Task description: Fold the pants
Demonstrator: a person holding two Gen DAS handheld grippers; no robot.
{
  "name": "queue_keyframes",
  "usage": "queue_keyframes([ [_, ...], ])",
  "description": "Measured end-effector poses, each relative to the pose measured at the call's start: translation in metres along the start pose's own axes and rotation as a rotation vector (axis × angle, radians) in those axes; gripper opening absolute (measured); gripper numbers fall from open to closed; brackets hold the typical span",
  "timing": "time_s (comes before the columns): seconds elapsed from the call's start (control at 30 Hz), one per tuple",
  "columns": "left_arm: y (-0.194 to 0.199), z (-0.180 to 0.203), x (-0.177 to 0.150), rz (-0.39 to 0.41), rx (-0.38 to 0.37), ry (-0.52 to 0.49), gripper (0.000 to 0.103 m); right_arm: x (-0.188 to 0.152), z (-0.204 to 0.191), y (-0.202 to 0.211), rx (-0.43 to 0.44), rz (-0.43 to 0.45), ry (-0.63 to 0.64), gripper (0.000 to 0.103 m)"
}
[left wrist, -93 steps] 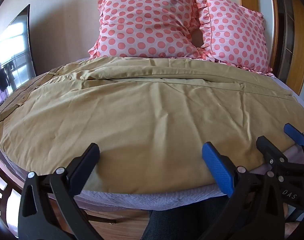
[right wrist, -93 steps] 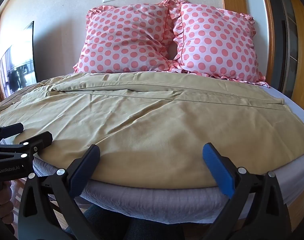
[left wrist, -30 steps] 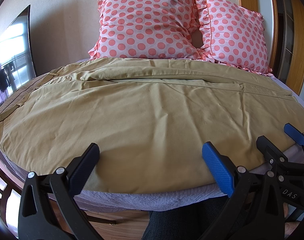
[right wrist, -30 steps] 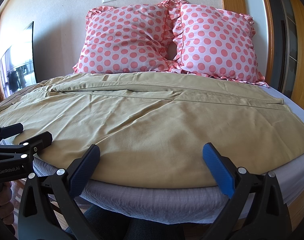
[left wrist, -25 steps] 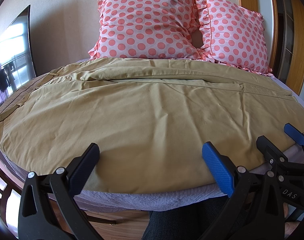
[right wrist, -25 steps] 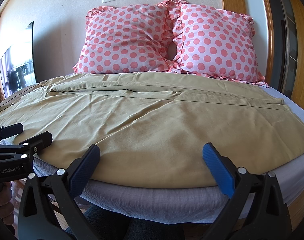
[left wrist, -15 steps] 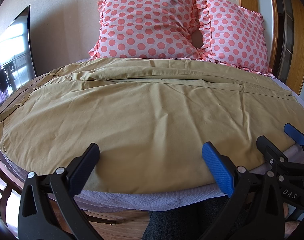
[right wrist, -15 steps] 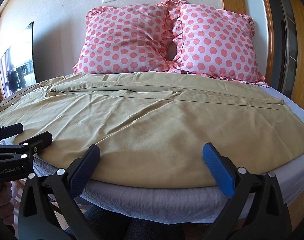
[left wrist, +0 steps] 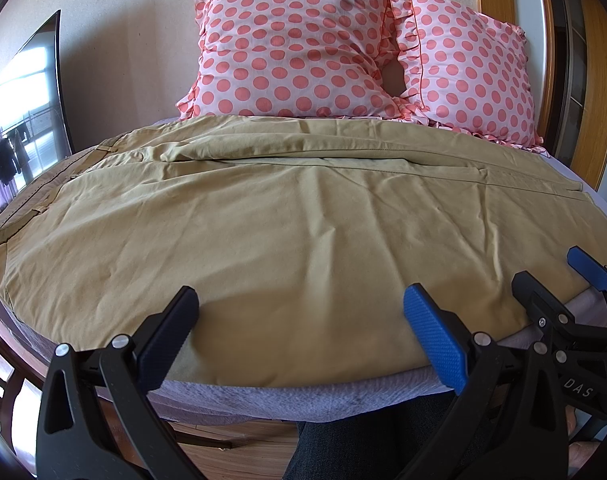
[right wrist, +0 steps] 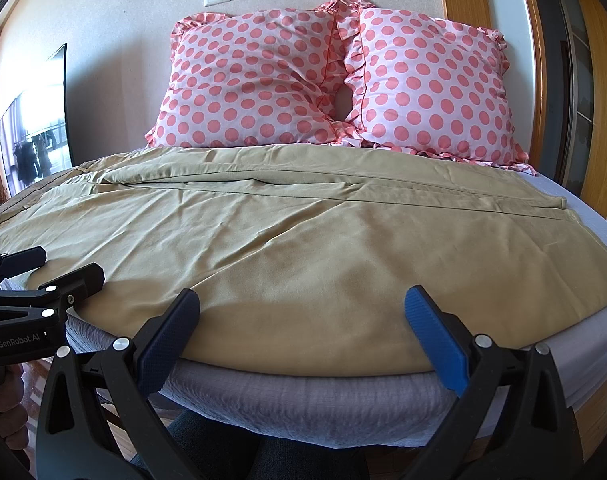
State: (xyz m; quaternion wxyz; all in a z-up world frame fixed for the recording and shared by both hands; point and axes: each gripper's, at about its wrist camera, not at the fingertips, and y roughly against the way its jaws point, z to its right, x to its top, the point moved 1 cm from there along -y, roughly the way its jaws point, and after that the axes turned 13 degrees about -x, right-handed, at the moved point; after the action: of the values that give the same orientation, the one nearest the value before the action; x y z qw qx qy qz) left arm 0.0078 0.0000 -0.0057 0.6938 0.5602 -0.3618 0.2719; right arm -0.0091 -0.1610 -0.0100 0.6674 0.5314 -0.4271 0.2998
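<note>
Tan pants [left wrist: 287,220] lie spread flat across the bed, waistband at the left, leg hems at the right; they also show in the right wrist view [right wrist: 303,248]. My left gripper [left wrist: 299,332] is open and empty, held just off the near edge of the pants. My right gripper [right wrist: 303,332] is open and empty, also at the near edge, further right. Each gripper shows in the other's view: the right one at the right edge [left wrist: 559,280], the left one at the left edge [right wrist: 43,268].
The bed has a grey mattress cover [left wrist: 303,400] with its near edge just below the grippers. Two pink polka-dot pillows [right wrist: 259,80] [right wrist: 431,88] lean on the wall behind. A dark screen [left wrist: 23,120] stands at the left. Wood frame at the right.
</note>
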Motion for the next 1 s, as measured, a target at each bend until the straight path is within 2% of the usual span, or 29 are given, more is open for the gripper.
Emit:
queue_keyframes([
  [0.33, 0.000, 0.000, 0.000, 0.000, 0.000, -0.001, 0.101, 0.000, 0.002, -0.002, -0.002, 0.019, -0.001, 0.102],
  [0.43, 0.000, 0.000, 0.000, 0.002, -0.004, -0.005, 0.101, 0.010, 0.010, -0.009, 0.037, -0.040, -0.001, 0.102],
  [0.47, 0.000, 0.000, 0.000, 0.002, -0.008, -0.007, 0.101, 0.013, 0.016, -0.008, 0.018, -0.028, -0.023, 0.102],
  [0.6, -0.001, 0.003, 0.001, -0.019, -0.025, -0.007, 0.101, 0.061, 0.079, -0.028, -0.094, -0.013, -0.184, 0.102],
  [0.7, 0.000, -0.006, 0.006, -0.023, -0.050, 0.007, 0.101, 0.107, 0.132, -0.064, -0.174, -0.068, -0.296, 0.102],
  [0.83, 0.011, -0.014, 0.021, 0.043, -0.118, 0.035, 0.101, 0.158, 0.183, -0.136, -0.370, -0.181, -0.344, 0.102],
  [0.9, 0.018, -0.019, 0.028, 0.088, -0.156, 0.043, 0.101, 0.174, 0.201, -0.177, -0.434, -0.238, -0.363, 0.092],
  [0.93, 0.020, -0.021, 0.032, 0.107, -0.176, 0.049, 0.101, 0.179, 0.211, -0.195, -0.456, -0.263, -0.381, 0.080],
  [0.97, 0.022, -0.023, 0.035, 0.124, -0.197, 0.056, 0.101, 0.183, 0.219, -0.215, -0.474, -0.301, -0.402, 0.074],
  [1.0, 0.023, -0.026, 0.038, 0.137, -0.217, 0.064, 0.101, 0.186, 0.225, -0.236, -0.481, -0.341, -0.425, 0.072],
])
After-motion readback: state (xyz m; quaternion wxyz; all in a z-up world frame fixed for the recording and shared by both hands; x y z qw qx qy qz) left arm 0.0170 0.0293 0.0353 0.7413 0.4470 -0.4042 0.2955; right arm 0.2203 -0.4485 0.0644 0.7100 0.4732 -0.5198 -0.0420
